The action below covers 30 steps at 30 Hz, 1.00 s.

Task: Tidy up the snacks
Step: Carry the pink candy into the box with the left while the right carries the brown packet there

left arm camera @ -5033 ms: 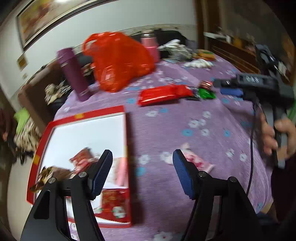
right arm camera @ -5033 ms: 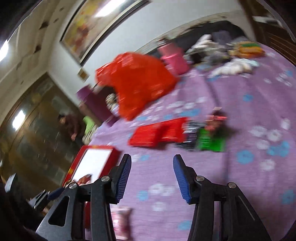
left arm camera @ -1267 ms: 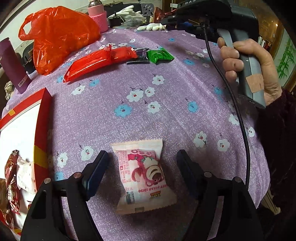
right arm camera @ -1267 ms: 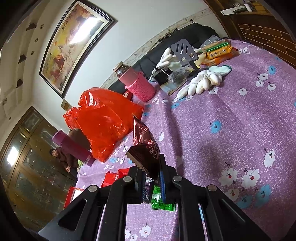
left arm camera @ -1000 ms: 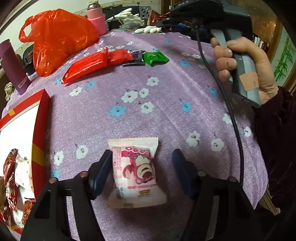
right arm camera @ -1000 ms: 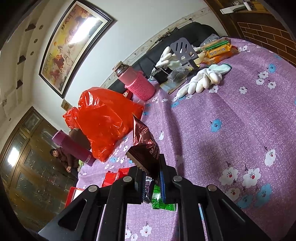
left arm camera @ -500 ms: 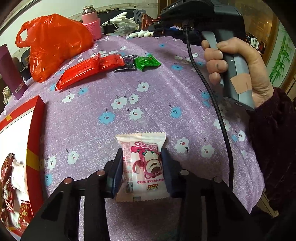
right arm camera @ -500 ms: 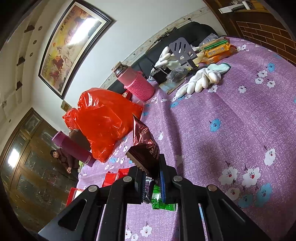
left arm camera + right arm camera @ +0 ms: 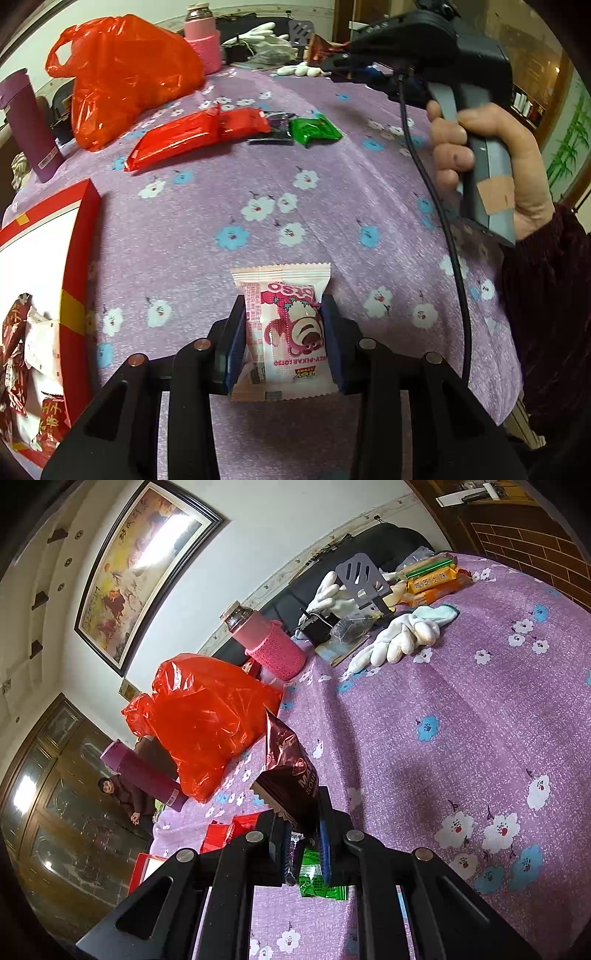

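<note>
My left gripper (image 9: pixel 283 339) is shut on a pink-and-white bear snack packet (image 9: pixel 286 328) near the front of the purple flowered tablecloth (image 9: pixel 332 206). A red-rimmed white box (image 9: pixel 75 258) with several snacks lies to its left. My right gripper (image 9: pixel 303 830) is shut on a dark brown snack packet (image 9: pixel 290 771), held above the table; it also shows in the left wrist view (image 9: pixel 332 59). On the cloth lie a long red packet (image 9: pixel 192 134), a dark packet (image 9: pixel 275 127) and a green packet (image 9: pixel 314 129).
A red plastic bag (image 9: pixel 125 74), a purple bottle (image 9: pixel 27 125) and a pink-sleeved flask (image 9: pixel 201 37) stand at the back. White gloves (image 9: pixel 399 638), a grey spatula (image 9: pixel 364 579) and orange biscuit packs (image 9: pixel 432 579) lie at the far right. The table edge is at the right.
My left gripper closed on the pink bear packet, which lay free between the open fingers a second ago. The right gripper has kept still, holding the brown packet.
</note>
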Available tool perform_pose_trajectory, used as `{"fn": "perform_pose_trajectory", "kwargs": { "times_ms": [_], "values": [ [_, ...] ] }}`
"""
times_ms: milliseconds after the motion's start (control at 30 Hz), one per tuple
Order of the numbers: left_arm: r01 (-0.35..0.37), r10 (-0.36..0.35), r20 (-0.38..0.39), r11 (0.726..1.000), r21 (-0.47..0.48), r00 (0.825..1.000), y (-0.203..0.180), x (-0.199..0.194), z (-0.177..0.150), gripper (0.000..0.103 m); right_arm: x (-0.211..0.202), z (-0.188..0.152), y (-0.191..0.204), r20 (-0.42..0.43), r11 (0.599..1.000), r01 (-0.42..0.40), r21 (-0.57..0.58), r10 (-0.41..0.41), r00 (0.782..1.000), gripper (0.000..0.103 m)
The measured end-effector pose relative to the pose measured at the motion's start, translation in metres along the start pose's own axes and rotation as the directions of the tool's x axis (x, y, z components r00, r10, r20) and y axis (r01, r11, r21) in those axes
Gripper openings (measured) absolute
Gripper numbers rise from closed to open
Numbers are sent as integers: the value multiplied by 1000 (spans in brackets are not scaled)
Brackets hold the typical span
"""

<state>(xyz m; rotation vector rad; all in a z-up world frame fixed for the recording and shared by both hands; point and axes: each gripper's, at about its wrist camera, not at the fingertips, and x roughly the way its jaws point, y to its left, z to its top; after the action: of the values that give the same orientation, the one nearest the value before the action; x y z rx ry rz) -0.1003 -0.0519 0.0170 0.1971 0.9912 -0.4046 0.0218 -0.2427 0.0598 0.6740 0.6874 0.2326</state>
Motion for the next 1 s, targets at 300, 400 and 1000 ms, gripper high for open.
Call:
{"fn": "perform_pose_trajectory", "kwargs": {
  "times_ms": [300,400,1000],
  "values": [
    [-19,20,31,999,-27,999,6,-13,6,36,-1,0,0,10,1000,3,-4,-3,1000,13],
    [-21,25,68,998,-52,997,13,-26,8,36,-2,-1,0,13,1000,10,-10,-10,1000,13],
    [-178,275,225,910,-374,935,163,-112,-43,36,22,-74,109,-215,949,-178,-260,123,969,13]
  ]
}}
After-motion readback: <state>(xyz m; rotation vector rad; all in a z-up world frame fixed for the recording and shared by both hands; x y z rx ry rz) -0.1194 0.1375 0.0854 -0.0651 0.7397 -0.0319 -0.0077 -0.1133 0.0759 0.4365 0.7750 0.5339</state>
